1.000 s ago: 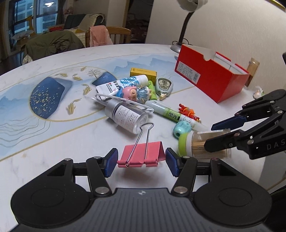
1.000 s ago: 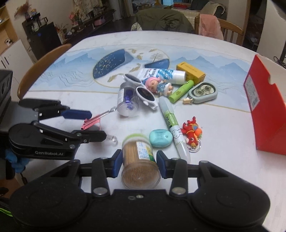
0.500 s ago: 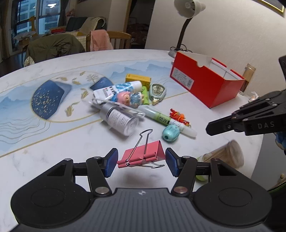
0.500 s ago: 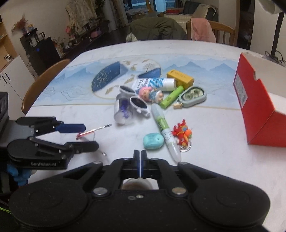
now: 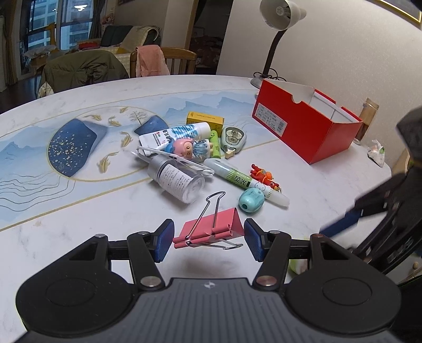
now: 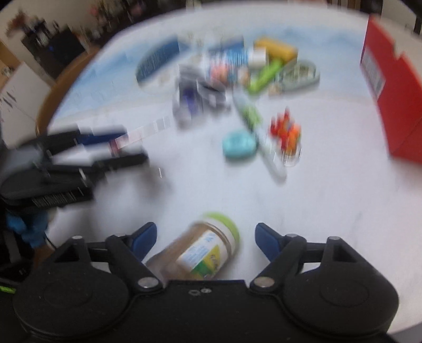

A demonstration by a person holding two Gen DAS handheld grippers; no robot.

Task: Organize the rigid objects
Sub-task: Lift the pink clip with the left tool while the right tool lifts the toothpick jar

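Note:
A pink binder clip (image 5: 213, 227) hangs just above the table with my left gripper (image 5: 208, 240) shut on its two ends; its shadow falls on the marble below. The right wrist view is blurred by motion. There my right gripper (image 6: 205, 237) has its jaws opening, and a toothpick jar (image 6: 200, 250) with a green lid lies tilted on the table between them, untouched by the pads. In the left wrist view, the right gripper (image 5: 343, 227) is a blur at the right. The open red box (image 5: 298, 126) stands at the far right.
A pile sits mid-table: clear bottle (image 5: 176, 182), green-labelled glue stick (image 5: 242, 182), teal sharpener (image 5: 250, 201), red crab keychain (image 5: 263, 176), doll (image 5: 190, 149), white tube (image 5: 176, 134), yellow box (image 5: 205, 120), tape measure (image 5: 233, 137). A desk lamp (image 5: 279, 15) stands behind the box. Chairs line the table's far edge.
My right gripper held the toothpick jar, then snapped shut empty above it, and now stands wide around the jar lying on the table. My left gripper kept the clip still.

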